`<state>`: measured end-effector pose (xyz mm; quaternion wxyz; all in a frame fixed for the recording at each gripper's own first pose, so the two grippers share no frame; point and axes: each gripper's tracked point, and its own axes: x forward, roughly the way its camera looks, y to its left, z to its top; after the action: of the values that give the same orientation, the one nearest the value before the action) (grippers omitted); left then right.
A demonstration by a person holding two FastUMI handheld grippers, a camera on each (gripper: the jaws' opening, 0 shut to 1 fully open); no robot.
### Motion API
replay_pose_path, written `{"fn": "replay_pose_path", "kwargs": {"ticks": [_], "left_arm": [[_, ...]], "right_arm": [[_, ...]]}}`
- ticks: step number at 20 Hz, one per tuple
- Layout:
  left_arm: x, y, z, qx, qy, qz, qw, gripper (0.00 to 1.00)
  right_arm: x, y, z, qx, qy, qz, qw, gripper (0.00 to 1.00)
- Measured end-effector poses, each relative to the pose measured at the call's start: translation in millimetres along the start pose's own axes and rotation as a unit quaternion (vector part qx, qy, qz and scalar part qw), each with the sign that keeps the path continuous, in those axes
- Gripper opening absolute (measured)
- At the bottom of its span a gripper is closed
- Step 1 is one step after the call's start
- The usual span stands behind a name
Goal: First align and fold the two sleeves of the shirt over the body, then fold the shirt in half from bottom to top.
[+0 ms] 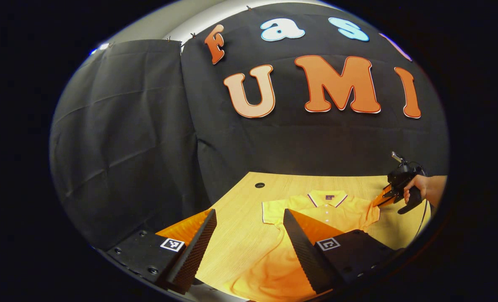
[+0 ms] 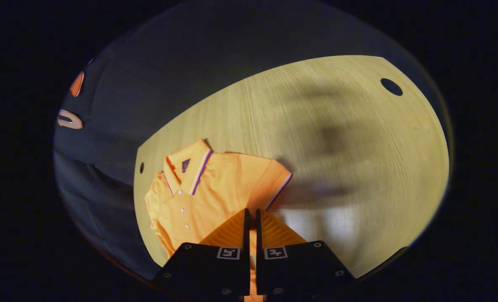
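An orange polo shirt [image 1: 328, 209] lies face up on the wooden table [image 1: 236, 201], collar toward the booth wall. In the left gripper view my left gripper [image 1: 249, 214] stands wide open above the shirt's near-left part, with rumpled cloth below and between its fingers but none touched. Farther right, a hand [image 1: 421, 188] holds my right gripper [image 1: 379, 201] at the shirt's other sleeve. In the right gripper view the right gripper [image 2: 252, 212] is closed down to a thin slit at the sleeve [image 2: 272, 184], with orange cloth showing in the slit. The shirt [image 2: 207, 188] spreads out to the left.
Black cloth walls close the table's far and left sides. A round cable hole [image 1: 260, 185] sits near the back left corner. In the right gripper view, another hole [image 2: 391, 87] is far off, and bare wood [image 2: 337, 126] stretches beyond the sleeve.
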<state>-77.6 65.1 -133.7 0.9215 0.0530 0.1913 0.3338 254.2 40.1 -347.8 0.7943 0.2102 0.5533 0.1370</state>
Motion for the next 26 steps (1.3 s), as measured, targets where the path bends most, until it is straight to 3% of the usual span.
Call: {"fn": "replay_pose_path", "kwargs": {"ticks": [4, 10, 12, 13, 16, 17, 19, 23, 26], "left_arm": [[0.7, 1.7, 1.3, 0.006, -0.003, 0.005, 1.0, 0.98], [4.5, 17.0, -6.8, -0.011, 0.01, 0.018, 1.0, 0.99], [10.4, 20.7, -11.0, -0.021, 0.015, 0.014, 1.0, 0.99], [15.9, 22.2, -13.7, -0.025, 0.018, 0.01, 0.999, 0.99], [38.0, 23.0, -15.0, -0.044, 0.027, -0.011, 0.999, 0.99], [46.9, 24.6, -19.0, -0.05, 0.033, -0.018, 0.998, 0.98], [71.3, 22.3, -25.1, -0.061, 0.05, -0.041, 0.996, 0.99], [132.7, 11.2, -47.2, -0.096, 0.101, -0.114, 0.984, 0.99], [174.0, -5.3, -69.5, -0.093, 0.18, -0.166, 0.965, 0.98]], "right_arm": [[1.6, 43.2, 0.6, -0.02, 0.005, 0.041, 0.999, 0.06], [22.1, 84.7, -15.9, -0.018, 0.034, 0.07, 0.997, 0.06], [23.5, 90.8, -15.0, -0.02, 0.031, 0.076, 0.996, 0.11], [20.0, 94.3, -16.1, -0.019, 0.028, 0.08, 0.996, 0.21], [10.3, 104.3, -11.1, -0.024, 0.009, 0.095, 0.995, 0.3], [6.6, 102.7, -9.3, -0.03, 0.0, 0.09, 0.996, 0.5], [-4.4, 99.2, -6.0, -0.032, -0.023, 0.078, 0.996, 0.63], [-35.6, 86.3, -8.8, -0.01, -0.08, 0.044, 0.996, 0.77], [-61.8, 72.7, -18.7, -0.004, -0.117, 0.007, 0.993, 0.86]]}}
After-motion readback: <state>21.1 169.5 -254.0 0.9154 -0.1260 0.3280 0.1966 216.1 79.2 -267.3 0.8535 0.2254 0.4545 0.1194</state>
